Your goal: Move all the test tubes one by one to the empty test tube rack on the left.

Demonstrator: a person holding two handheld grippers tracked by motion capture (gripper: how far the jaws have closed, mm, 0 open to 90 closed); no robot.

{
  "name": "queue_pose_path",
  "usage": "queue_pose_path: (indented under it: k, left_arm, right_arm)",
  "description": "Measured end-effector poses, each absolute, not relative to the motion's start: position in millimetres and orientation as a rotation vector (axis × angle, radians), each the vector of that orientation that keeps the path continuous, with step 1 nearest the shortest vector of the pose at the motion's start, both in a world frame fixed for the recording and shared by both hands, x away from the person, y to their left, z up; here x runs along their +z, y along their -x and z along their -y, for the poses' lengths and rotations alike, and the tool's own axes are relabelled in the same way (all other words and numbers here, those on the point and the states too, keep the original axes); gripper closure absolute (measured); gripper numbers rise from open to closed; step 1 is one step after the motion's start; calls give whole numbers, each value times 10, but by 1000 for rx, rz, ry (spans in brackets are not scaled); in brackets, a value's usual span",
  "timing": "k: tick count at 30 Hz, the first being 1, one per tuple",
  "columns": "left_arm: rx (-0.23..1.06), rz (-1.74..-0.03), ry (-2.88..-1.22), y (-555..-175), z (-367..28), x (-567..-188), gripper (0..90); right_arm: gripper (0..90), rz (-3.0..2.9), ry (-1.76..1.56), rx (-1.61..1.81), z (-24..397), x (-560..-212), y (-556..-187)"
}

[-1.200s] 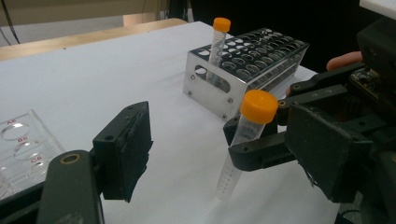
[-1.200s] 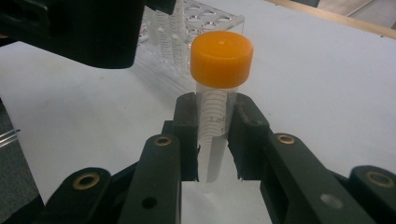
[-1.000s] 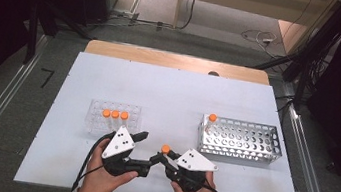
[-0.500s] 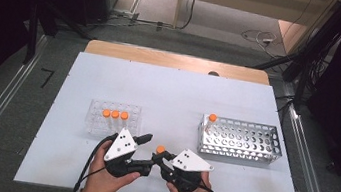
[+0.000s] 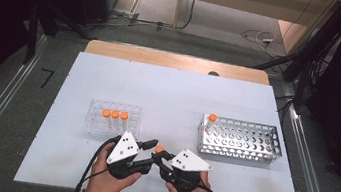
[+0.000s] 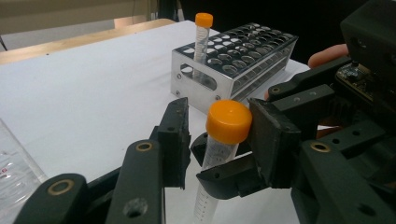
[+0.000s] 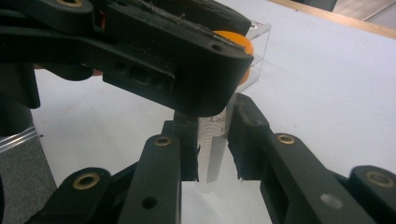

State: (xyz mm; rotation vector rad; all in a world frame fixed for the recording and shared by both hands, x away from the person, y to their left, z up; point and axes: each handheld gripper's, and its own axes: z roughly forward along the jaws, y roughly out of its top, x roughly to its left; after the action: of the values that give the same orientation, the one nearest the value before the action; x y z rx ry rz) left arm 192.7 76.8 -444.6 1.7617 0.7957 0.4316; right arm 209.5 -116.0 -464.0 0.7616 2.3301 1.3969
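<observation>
While the right gripper [image 7: 212, 156] clamps the tube [image 7: 215, 140] by its body and holds it upright above the table [image 5: 183, 98], the left gripper [image 6: 219, 135] has just been closing around the orange cap [image 6: 229, 121]; one pad touches it and the other stands apart, probably to unscrew it. Writing on the tube begins "Lab"; the rest is hidden. Beyond stands the metal rack [image 6: 233, 65].

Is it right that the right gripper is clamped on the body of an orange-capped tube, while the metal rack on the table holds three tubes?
Not quite: the metal rack holds one orange-capped tube, as the high view shows; the three tubes stand in the clear rack. The rest is right: the right gripper is clamped on the body of the held tube.
</observation>
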Motion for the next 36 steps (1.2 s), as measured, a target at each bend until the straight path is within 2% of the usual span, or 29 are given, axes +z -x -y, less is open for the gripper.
queue_pose_path:
  k: [15, 24, 27, 31, 36]
  left_arm:
    - [464, -773, -1783, -1904, -731, -4458, 692]
    - [468, -768, -1783, -1894, -738, -4444, 703]
    - [458, -766, -1782, -1891, -740, -4437, 704]
    - [454, -773, -1775, -1897, -769, -4422, 704]
    - [450, -784, -1762, -1898, -827, -4391, 704]
  right_arm:
    - [721, -2332, -762, 1396, 1156, -4644, -2095]
    - [712, -2325, -761, 1404, 1159, -4640, -2087]
    - [639, -2313, -772, 1407, 1167, -4637, -2088]
    - [457, -2296, -789, 1433, 1183, -4624, -2097]
    - [381, -2286, -803, 1448, 1214, -4611, -2091]
